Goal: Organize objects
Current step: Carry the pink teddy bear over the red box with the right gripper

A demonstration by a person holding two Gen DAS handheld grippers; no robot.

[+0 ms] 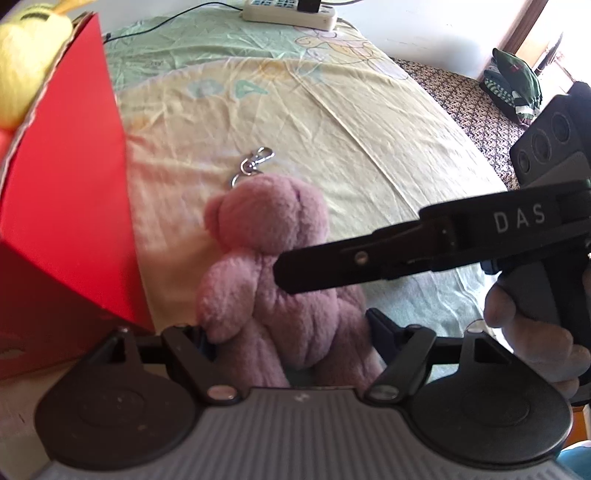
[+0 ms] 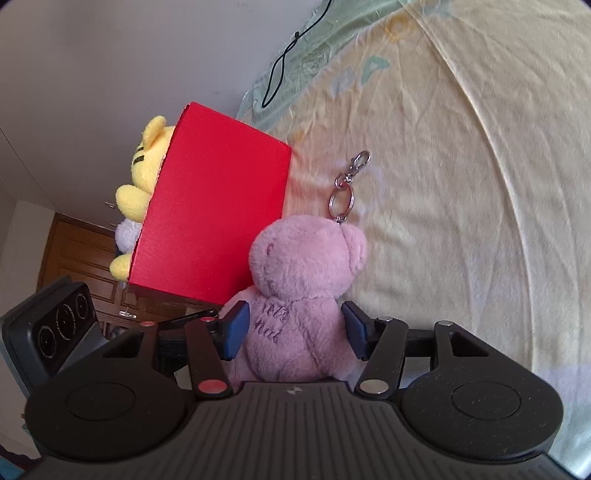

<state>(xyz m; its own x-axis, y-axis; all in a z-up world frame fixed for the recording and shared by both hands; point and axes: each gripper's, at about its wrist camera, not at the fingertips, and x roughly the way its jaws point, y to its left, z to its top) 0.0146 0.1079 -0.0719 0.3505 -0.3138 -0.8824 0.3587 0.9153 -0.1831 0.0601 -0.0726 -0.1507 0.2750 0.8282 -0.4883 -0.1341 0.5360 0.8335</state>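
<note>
The pink plush bear [image 2: 303,291], a keyring toy with a metal ring and snap clip [image 2: 349,184] at the top of its head, lies on the bed's yellow sheet [image 2: 461,184], just beside the red box [image 2: 214,206] and seemingly touching the box's near lower corner. It is not yet in the box.

The right tongs [image 2: 291,330] straddle the bear's body: the blue pads [image 2: 234,328] stand on either side of its torso, the left pad at the fur and the right pad just beside it with a sliver of gap, so the jaws are still fairly wide and I judge the bear bracketed but not yet squeezed. The left tongs [image 1: 288,332] also have the bear's lower body and legs between their tips, jaws spread about as wide as the toy; whether they press on it I cannot tell. The right tool's black finger crosses in front of the bear in the left wrist view.

As for progress, the box already holds a yellow striped plush [image 2: 146,166], which pokes out of its open top, with a pale plush [image 2: 127,234] tucked beside it. So part of the tidying looks done. What remains, as far as these views show, is this bear: closing on it, lifting it and setting it in the box with the others. A power strip [image 1: 290,13] and its black cable lie at the bed's far edge, and folded clothing [image 1: 513,85] sits beyond the bed's right edge; whether those belong to the job is unclear.
</note>
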